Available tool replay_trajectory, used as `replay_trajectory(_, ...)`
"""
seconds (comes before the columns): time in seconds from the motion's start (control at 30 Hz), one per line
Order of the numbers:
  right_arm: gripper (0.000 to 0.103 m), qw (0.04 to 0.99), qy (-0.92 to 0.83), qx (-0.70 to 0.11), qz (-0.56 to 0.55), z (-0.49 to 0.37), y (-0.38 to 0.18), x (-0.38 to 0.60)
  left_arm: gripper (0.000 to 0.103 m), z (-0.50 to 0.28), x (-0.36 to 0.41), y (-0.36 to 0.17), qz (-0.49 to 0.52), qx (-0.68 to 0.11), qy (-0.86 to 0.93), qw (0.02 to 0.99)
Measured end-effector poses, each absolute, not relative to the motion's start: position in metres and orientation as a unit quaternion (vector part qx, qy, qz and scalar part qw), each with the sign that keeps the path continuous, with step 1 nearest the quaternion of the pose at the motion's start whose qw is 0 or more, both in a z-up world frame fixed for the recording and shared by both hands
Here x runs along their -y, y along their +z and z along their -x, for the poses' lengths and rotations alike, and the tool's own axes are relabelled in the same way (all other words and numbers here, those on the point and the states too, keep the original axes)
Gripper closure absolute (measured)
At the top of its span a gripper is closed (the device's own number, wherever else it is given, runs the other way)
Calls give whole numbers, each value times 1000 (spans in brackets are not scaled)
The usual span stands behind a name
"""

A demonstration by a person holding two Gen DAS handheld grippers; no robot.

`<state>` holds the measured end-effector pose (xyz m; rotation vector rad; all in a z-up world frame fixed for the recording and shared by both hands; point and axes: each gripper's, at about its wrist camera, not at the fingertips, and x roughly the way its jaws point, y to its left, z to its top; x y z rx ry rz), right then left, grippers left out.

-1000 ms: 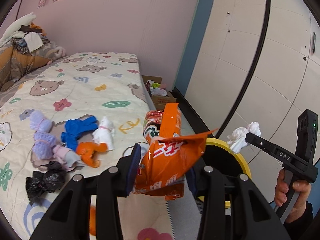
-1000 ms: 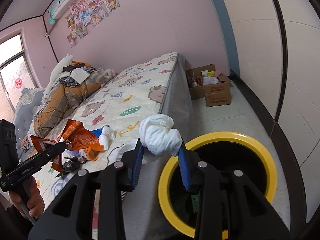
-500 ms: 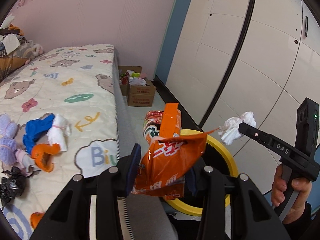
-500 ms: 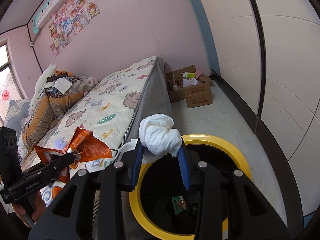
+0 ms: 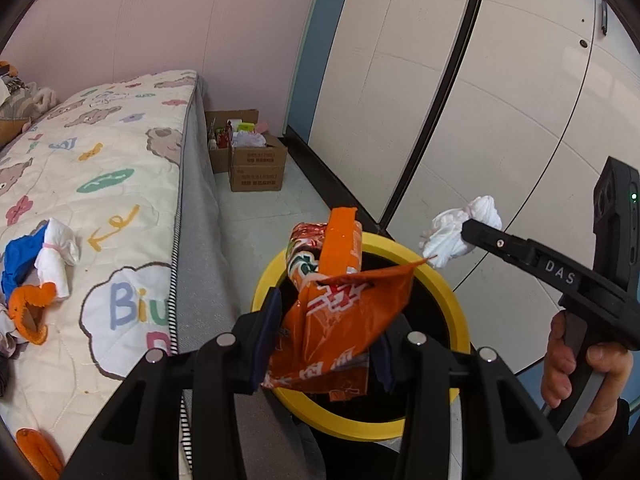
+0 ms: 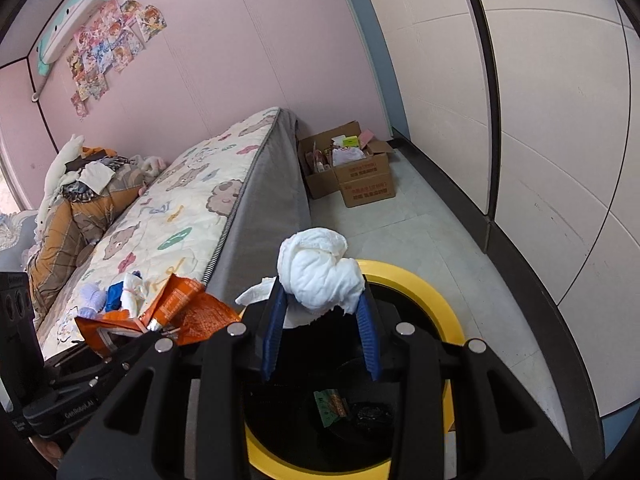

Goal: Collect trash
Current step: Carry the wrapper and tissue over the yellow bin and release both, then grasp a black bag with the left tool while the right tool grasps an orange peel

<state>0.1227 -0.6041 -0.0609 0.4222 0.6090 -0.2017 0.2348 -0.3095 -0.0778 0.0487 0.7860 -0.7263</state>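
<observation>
My left gripper (image 5: 324, 336) is shut on an orange snack wrapper (image 5: 340, 312) and holds it over the near rim of a yellow-rimmed black bin (image 5: 448, 300). My right gripper (image 6: 320, 320) is shut on a crumpled white tissue (image 6: 316, 272) above the same bin (image 6: 432, 296). The tissue also shows in the left wrist view (image 5: 460, 232), at the bin's far right. The wrapper also shows in the right wrist view (image 6: 188, 312), at the left. Small scraps lie on the bin's floor (image 6: 332, 404).
A bed (image 5: 100, 184) with a patterned quilt stands to the left, with small cloth bundles (image 5: 52, 252) on it. Open cardboard boxes (image 5: 252, 160) stand on the floor by the pink wall. White wardrobe panels (image 5: 480, 100) run along the right.
Both grippers have moved from over the bed's edge toward the bin, each still holding its item. The bin is now directly below both.
</observation>
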Motion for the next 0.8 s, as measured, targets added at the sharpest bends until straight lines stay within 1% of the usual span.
replay_trajectory(0.13,70,923,-102,-306,-208,-129,-71,608,64,-239,322,-91,-33,-393,-345,852)
replay_trajectory(0.37,68,917,-107,-316,-217,-135,-85,612,64,-241,332,-99,-38,-399,-349,847)
replay_trajectory(0.43,64,918,-108,-313,-218,-134,-86,614,59,-242,332,-99,-35,-401,-351,845)
replay_trajectory(0.5,61,918,-110,-311,-221,-132,-87,615,49,-241,332,-97,-29,-403,-355,843)
replay_trajectory(0.53,59,917,-110,-310,-225,-132,-87,616,46,-240,330,-96,-26,-401,-354,845)
replay_trajectory(0.6,56,917,-118,-307,-226,-130,-85,617,39,-240,328,-94,-24,-398,-353,847)
replay_trajectory(0.7,51,917,-122,-302,-229,-125,-82,619,31,-238,320,-89,-21,-389,-351,851)
replay_trajectory(0.8,50,917,-122,-300,-232,-121,-80,617,26,-235,309,-83,-22,-380,-344,858)
